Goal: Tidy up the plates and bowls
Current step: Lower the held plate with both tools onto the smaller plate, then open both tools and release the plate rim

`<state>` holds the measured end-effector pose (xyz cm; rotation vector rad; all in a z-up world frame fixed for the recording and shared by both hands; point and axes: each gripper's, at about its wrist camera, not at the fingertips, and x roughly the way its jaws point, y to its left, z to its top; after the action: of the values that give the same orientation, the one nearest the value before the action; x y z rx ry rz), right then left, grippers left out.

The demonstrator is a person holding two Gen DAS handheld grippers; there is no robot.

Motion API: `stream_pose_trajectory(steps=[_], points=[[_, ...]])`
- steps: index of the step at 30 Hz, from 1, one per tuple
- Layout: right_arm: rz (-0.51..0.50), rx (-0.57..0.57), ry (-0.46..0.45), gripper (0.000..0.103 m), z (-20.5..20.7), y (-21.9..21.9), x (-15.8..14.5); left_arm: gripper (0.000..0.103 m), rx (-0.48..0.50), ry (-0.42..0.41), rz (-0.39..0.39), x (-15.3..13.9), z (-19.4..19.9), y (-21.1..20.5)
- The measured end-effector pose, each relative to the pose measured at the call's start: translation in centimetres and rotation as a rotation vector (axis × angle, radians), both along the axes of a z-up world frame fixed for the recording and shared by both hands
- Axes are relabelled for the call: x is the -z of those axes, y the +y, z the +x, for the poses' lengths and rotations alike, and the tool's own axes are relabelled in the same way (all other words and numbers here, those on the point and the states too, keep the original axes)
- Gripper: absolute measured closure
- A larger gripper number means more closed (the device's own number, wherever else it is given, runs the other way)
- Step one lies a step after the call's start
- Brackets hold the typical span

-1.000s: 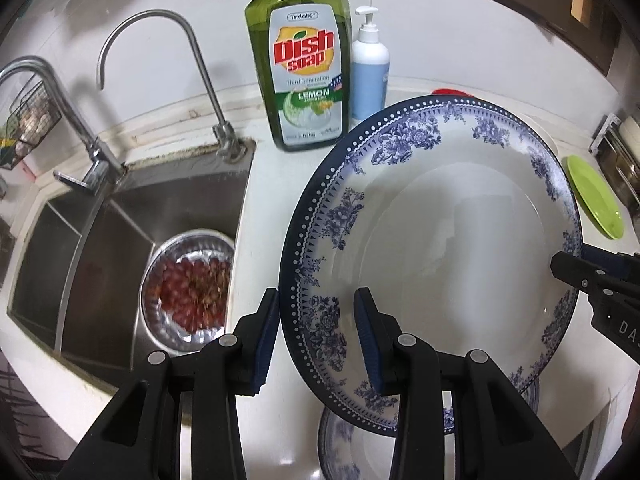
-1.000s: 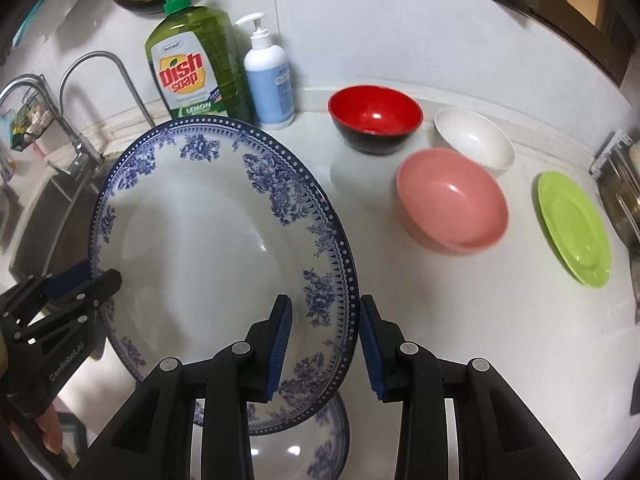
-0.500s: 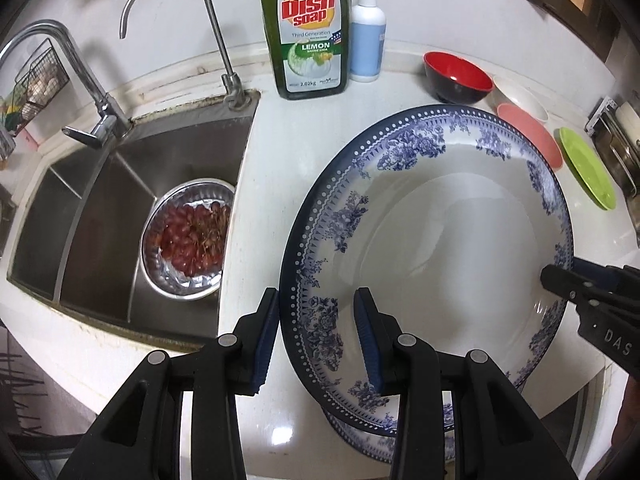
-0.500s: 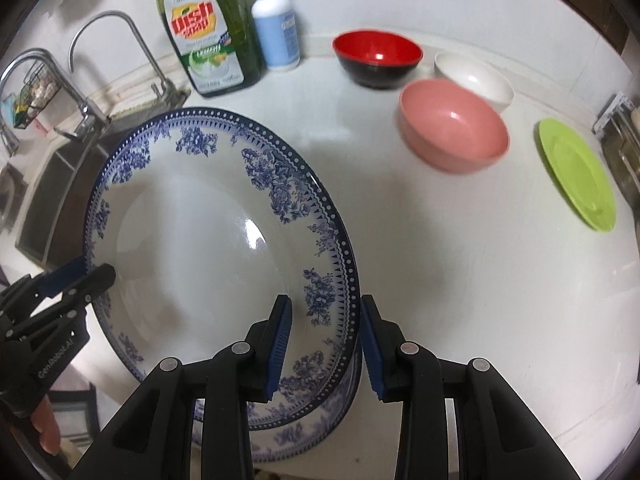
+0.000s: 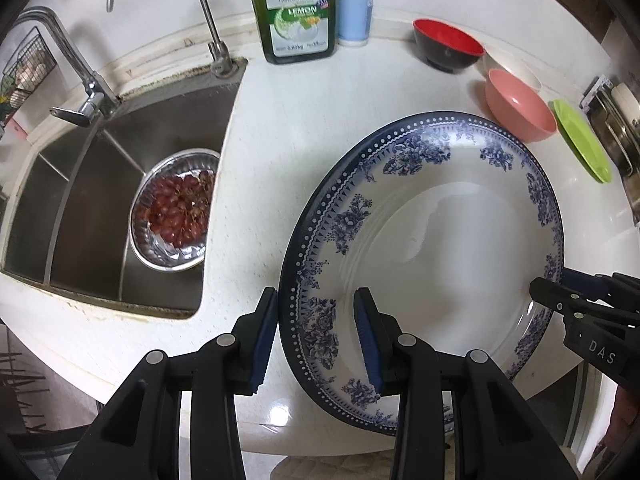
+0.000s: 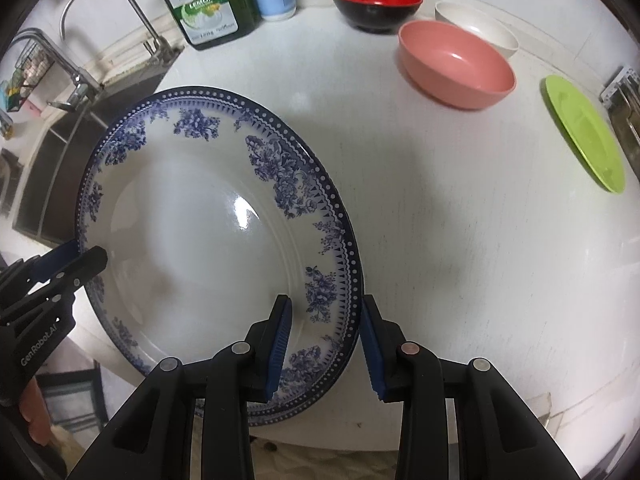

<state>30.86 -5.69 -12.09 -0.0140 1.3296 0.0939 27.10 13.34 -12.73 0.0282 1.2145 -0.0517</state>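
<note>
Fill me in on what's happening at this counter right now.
A person holds a pair of tongs in each hand, and both straddle opposite rims of a blue-and-white floral plate. The left tongs and right tongs are open around the rim. The plate sits low on another patterned plate at the counter's front edge. A red bowl, pink bowl, white bowl and green plate wait farther back.

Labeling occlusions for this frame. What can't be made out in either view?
- Lower plate: both views, only an edge sliver shows; the top plate hides the rest.
- White bowl: both views, partly behind the pink bowl.
- Soap bottle: top cut off by the frame edge, both views.
- Left claw and right claw: straddle the top plate's rim; pad contact unclear.
</note>
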Motion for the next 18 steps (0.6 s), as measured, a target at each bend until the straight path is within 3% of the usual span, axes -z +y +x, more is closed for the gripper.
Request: stream_pose_trajectory(steps=[18], points=[[-0.043,0.011,0.039,0.067,0.6,0.7,2.9,0.066,0.0,0.122,-0.032,4.2,1.6,-0.1]])
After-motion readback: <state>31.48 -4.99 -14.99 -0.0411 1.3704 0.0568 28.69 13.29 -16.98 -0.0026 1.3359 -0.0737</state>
